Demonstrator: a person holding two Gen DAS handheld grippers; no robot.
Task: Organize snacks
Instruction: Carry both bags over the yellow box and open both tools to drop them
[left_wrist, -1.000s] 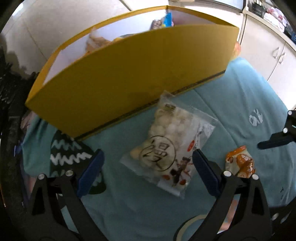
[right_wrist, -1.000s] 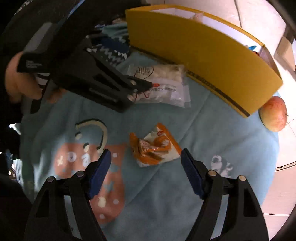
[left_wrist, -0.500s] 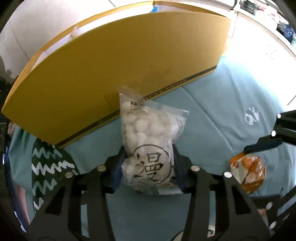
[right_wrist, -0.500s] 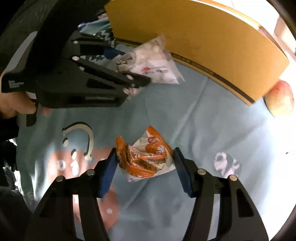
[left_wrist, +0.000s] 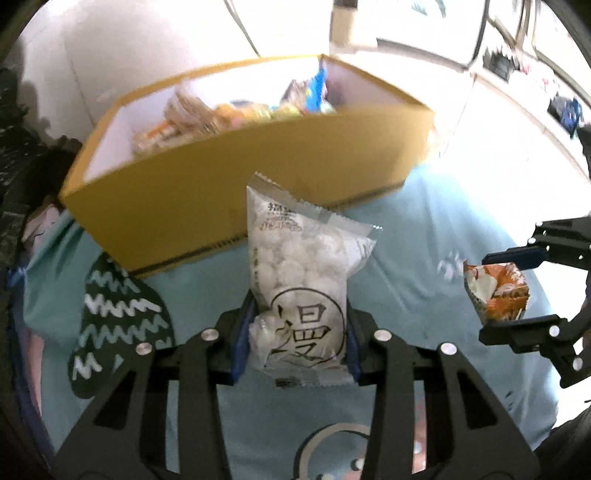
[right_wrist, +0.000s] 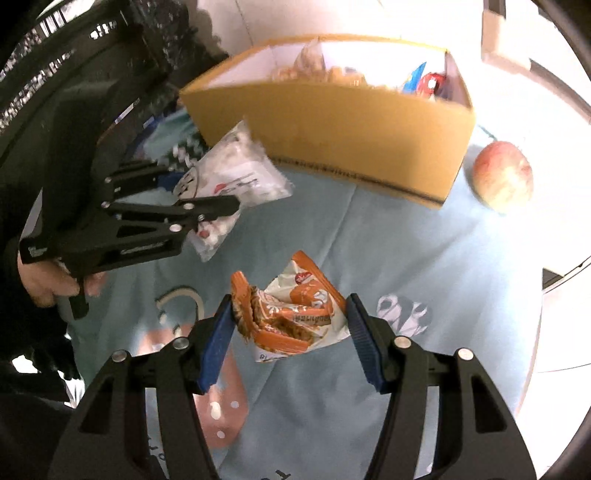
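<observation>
The work surface was a light blue cloth printed with cartoon motifs, bordered by a dark zigzag-patterned fabric on the left. Pale floor and white cabinets lay beyond it.

Nearest the left wrist camera, the left gripper was clamped on a clear bag of white puffed balls, its blue pads pressing both sides of the lower half. The bag stood upright between the jaws, its top edge pointing toward the box.

The right gripper was closed around an orange-and-white snack packet; both blue pads touched the crumpled wrapper, which was raised off the cloth.

Farther back, a yellow cardboard box sat open on the cloth, already containing assorted wrapped snacks. An apple rested on the cloth just beside the box's right corner.
</observation>
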